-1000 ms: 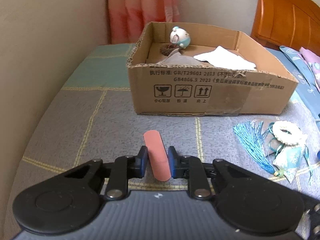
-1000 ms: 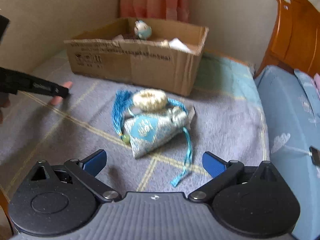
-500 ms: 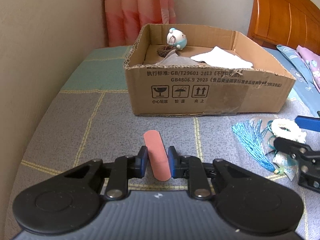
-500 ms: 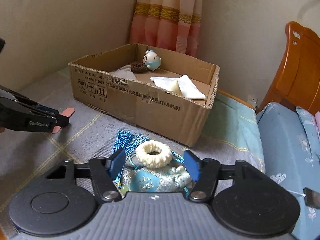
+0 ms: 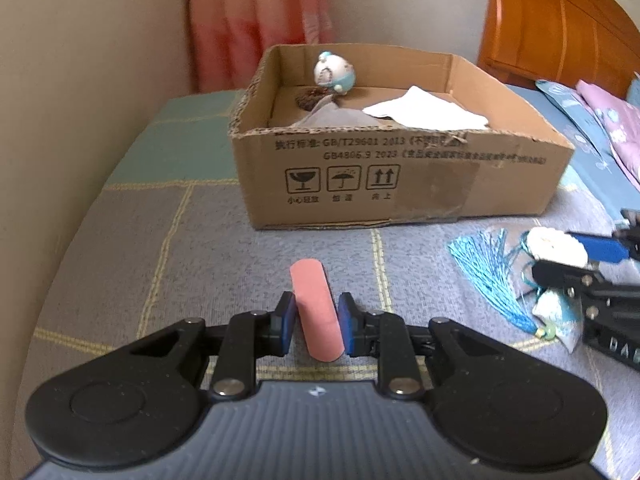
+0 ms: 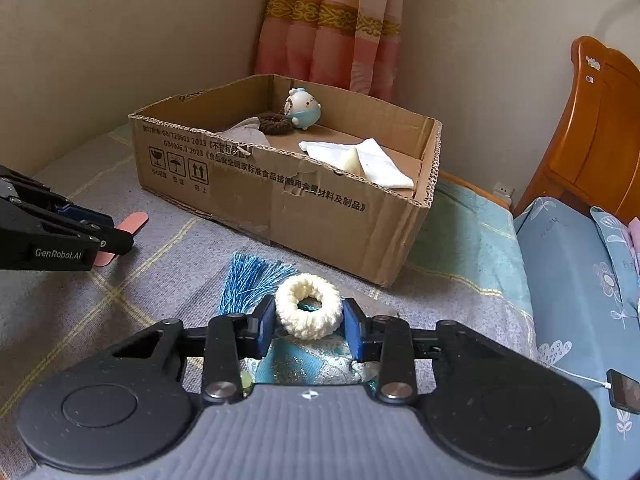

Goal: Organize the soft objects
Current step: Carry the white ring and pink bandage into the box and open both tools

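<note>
Right wrist view: your right gripper [image 6: 308, 326] is closing around the scrunchie [image 6: 309, 306]; the box [image 6: 320, 208] sits straight ahead, so it's nearer than the left.

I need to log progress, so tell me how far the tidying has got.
Done: a plush toy, dark scrunchie and white cloth lie in the box. In hand: the left tongs pinch a pink strip; the right tongs are closing on a cream scrunchie. Left: the blue pouch and tassel.
</note>
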Tool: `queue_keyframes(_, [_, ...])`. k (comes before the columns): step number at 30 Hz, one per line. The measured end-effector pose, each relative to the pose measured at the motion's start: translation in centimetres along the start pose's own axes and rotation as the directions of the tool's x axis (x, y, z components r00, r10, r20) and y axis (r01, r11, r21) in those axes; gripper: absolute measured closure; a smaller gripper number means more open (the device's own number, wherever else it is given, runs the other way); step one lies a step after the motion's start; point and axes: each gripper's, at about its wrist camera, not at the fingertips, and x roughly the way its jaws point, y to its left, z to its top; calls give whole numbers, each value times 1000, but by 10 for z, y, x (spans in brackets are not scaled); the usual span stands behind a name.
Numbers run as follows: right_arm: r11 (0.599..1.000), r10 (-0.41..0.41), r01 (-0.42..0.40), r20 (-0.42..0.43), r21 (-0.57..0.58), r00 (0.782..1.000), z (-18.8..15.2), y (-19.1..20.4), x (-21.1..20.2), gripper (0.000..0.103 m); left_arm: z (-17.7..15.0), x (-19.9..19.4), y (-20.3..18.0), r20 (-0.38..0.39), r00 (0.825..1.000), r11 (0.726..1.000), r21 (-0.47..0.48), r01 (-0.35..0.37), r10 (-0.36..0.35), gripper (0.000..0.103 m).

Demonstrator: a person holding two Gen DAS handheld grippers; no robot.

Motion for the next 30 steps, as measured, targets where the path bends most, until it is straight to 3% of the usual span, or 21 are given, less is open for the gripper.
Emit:
queue_keyframes(3, [1000,1,-1,2,-7,1000,0,1,-1,63,1,1,-3,-4,1000,998,-61,-22,22,76])
queue_keyframes(8, [1000,0,0,3,-5,1000,0,2,-1,63,2,3,-14,-8,997,994,-82,-76,76,76])
queue_keyframes(15, [1000,-8,8,9,-5,1000,-1,0,-3,63,2,3,-11,-8,999,993,-108,-52,51,83])
queue_keyframes(18, [1000,-5,5,9,-5,1000,0,0,-4,67,2,2,-11,-9,999,995,-89,-44,43,84])
queue_keyframes(30, [1000,-7,7,33,-2,999,6,1,-16,68,1,-9,-10,-1,1000,1000,-4,-7,7,84])
